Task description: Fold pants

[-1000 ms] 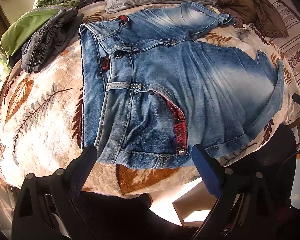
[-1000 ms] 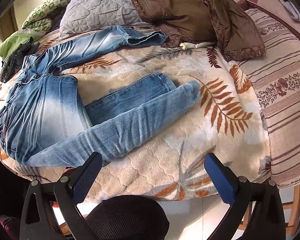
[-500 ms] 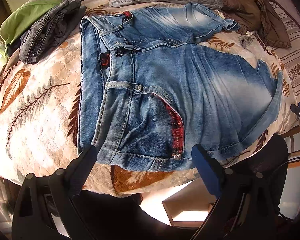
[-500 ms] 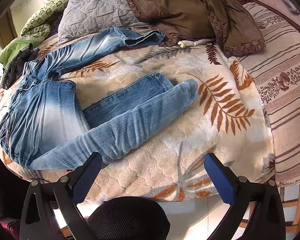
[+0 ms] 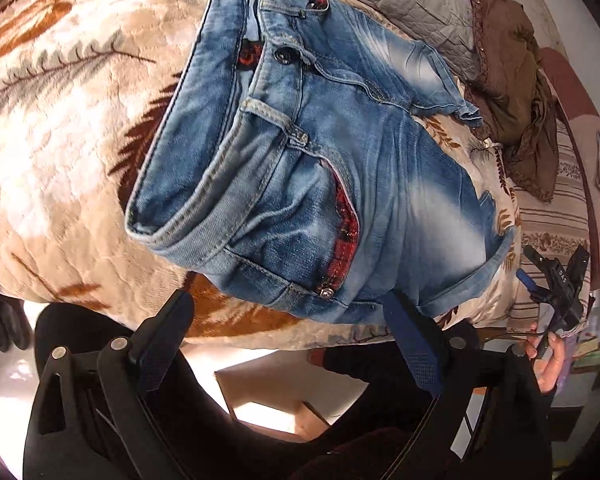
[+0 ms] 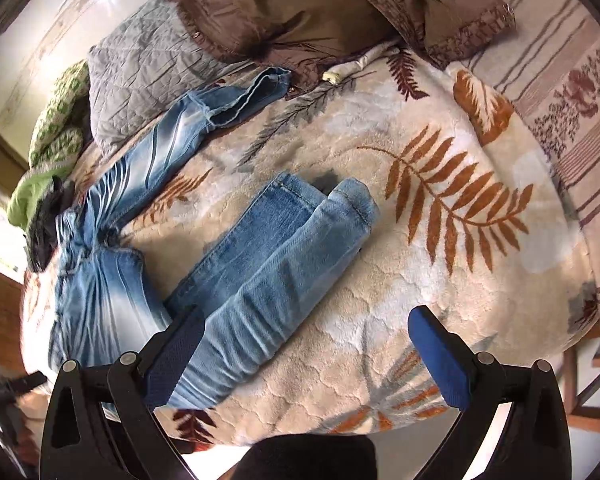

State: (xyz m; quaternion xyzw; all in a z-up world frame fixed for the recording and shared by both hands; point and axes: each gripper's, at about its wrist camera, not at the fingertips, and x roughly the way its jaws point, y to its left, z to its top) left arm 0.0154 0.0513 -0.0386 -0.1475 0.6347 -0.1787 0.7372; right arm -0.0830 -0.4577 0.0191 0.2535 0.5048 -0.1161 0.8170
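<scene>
The jeans (image 5: 340,168) lie spread on the leaf-patterned blanket (image 5: 60,128) of the bed, unfolded, with the waistband toward the left side and the legs running off to the right. In the left wrist view the left gripper (image 5: 288,340) hovers at the bed's near edge with its jaws wide apart and nothing between them; the waistband corner and the red-lined pocket sit at about 12 o'clock from the jaws, very near but not touched. From there the garment's long axis runs toward 2 o'clock.

In the right wrist view the right gripper (image 6: 306,354) is likewise spread open and empty. The near leg (image 6: 268,280) passes just beside its left finger (image 6: 176,356) and stretches toward 1 o'clock, ending in a doubled-back cuff. The far leg (image 6: 188,120) splays away toward 11 o'clock, its hem close to a grey quilted pillow (image 6: 140,68) and a brown garment (image 6: 300,4).

So the split is plain – the left gripper is nearer the waist, the right nearer the near leg. The legs lie well apart in a V, and my judgement is that bringing one onto the other is the step the fold depends on first.
</scene>
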